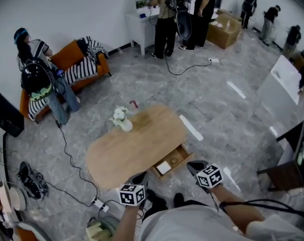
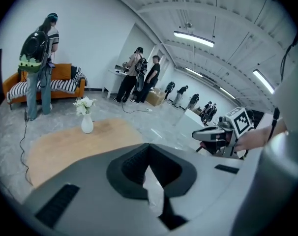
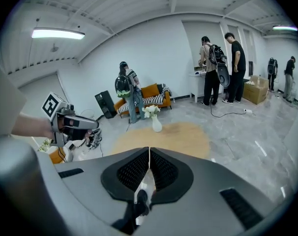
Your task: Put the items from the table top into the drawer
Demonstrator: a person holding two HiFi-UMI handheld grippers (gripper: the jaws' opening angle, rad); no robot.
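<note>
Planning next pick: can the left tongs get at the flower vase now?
Probably yes, with a long reach: bare tabletop lies between the left tongs and the vase at the far edge. The tongs are shut, so open first.

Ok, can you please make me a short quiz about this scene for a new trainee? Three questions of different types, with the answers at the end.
1. True or false: the drawer under the table is pushed fully in.
2. What stands on the table top? A) a vase with white flowers B) a laptop C) two cups
3. Fill in: the jaws of the left gripper and of the right gripper are both ____.

Key:
1. False: it is pulled out.
2. A.
3. Shut, with nothing held between them.
</note>
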